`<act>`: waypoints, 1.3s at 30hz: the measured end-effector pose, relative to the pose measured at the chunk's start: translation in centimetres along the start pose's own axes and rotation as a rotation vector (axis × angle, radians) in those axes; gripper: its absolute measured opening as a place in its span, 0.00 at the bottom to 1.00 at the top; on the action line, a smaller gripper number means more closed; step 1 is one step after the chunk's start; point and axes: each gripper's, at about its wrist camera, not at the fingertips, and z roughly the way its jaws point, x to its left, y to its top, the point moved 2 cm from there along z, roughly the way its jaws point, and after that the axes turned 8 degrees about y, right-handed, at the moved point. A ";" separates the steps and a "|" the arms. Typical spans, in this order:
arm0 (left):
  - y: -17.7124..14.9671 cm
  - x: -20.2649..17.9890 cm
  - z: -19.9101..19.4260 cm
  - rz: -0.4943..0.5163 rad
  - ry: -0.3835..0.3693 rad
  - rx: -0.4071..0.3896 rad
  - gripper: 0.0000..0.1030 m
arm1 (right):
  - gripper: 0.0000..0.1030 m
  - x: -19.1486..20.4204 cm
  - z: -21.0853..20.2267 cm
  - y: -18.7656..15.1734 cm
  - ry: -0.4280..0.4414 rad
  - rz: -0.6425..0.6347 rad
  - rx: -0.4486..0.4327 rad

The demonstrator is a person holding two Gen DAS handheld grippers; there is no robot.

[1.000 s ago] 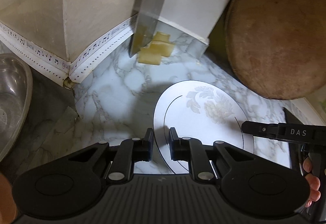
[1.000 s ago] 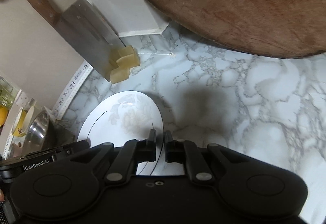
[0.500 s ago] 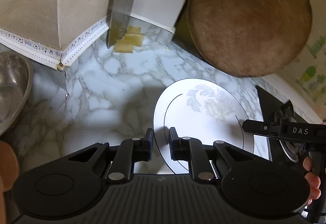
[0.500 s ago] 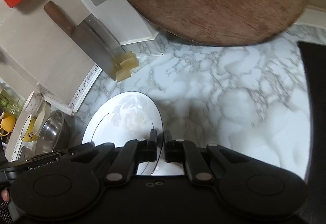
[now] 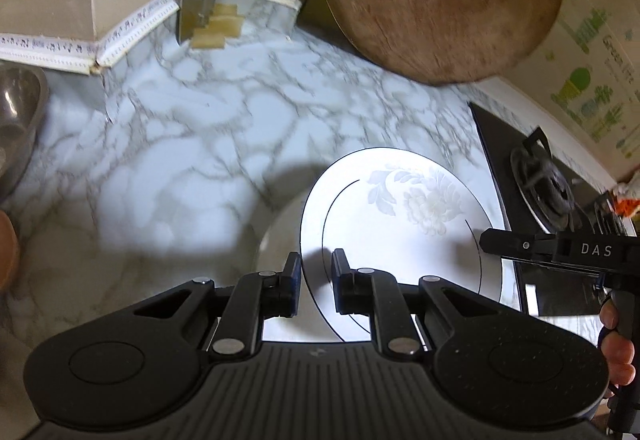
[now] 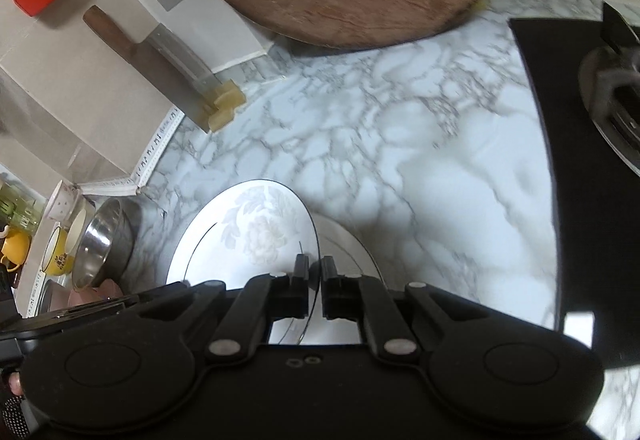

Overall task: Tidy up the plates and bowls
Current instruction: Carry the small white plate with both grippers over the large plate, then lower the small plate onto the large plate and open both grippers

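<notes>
while both grippers, left [image 5: 316, 278] and right [image 6: 315, 288] marked "das", clamp the floral plate [image 5: 400, 215], "green life" shows on the wall.

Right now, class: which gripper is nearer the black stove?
Right. The right gripper grips the floral plate on the side toward the stove; the left gripper grips the far edge.

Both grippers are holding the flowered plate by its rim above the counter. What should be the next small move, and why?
Probably lower it gently. The flowered plate is clamped at opposite rims by the left gripper and the right gripper, and a second white plate lies right beneath it on the marble counter, so it looks placed for stacking.
</notes>
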 end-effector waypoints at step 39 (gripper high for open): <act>-1.7 -1.0 2.7 0.093 0.055 0.089 0.14 | 0.06 -2.4 1.9 -2.0 -0.041 0.065 0.121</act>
